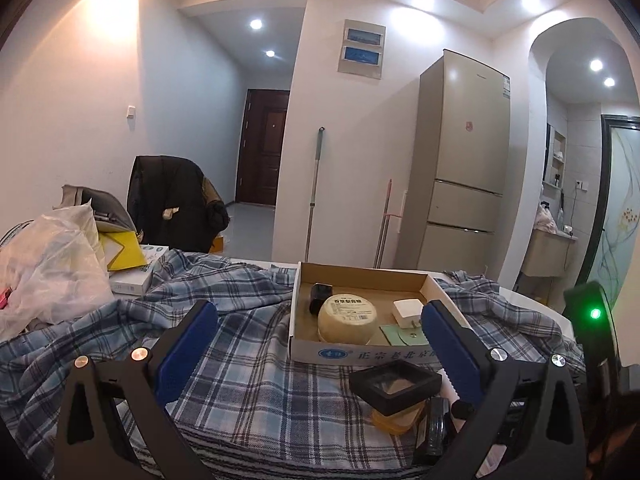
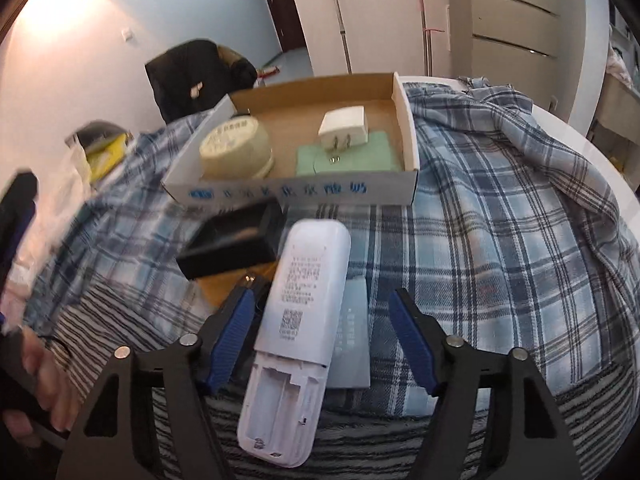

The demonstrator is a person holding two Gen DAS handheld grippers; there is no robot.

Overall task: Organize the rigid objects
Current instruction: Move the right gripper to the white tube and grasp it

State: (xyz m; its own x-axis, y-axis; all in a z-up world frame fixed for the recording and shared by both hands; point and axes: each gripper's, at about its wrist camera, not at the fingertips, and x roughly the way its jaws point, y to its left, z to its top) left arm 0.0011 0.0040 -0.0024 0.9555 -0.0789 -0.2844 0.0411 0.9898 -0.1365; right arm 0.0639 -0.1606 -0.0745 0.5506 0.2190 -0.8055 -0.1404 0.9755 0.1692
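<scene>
A shallow cardboard box (image 1: 304, 312) (image 2: 408, 128) sits on a plaid cloth. It holds a cream round tin (image 1: 347, 317) (image 2: 236, 148), a white plug adapter (image 1: 407, 312) (image 2: 344, 128), a green pouch (image 2: 380, 152) and a small black item (image 1: 320, 296). In front lie a black square case (image 1: 394, 386) (image 2: 236, 244) on a yellow item (image 1: 396, 420), and a white remote (image 2: 296, 336) lying back side up with its battery bay open. My right gripper (image 2: 324, 328) is open around the remote. My left gripper (image 1: 316, 348) is open and empty above the cloth.
A grey flat card (image 2: 352, 344) lies under the remote. A white plastic bag (image 1: 48, 264), a yellow packet and a white box (image 1: 132, 276) sit at the left. A chair with a dark jacket (image 1: 172, 204), a fridge (image 1: 460, 160) and mop handles stand behind.
</scene>
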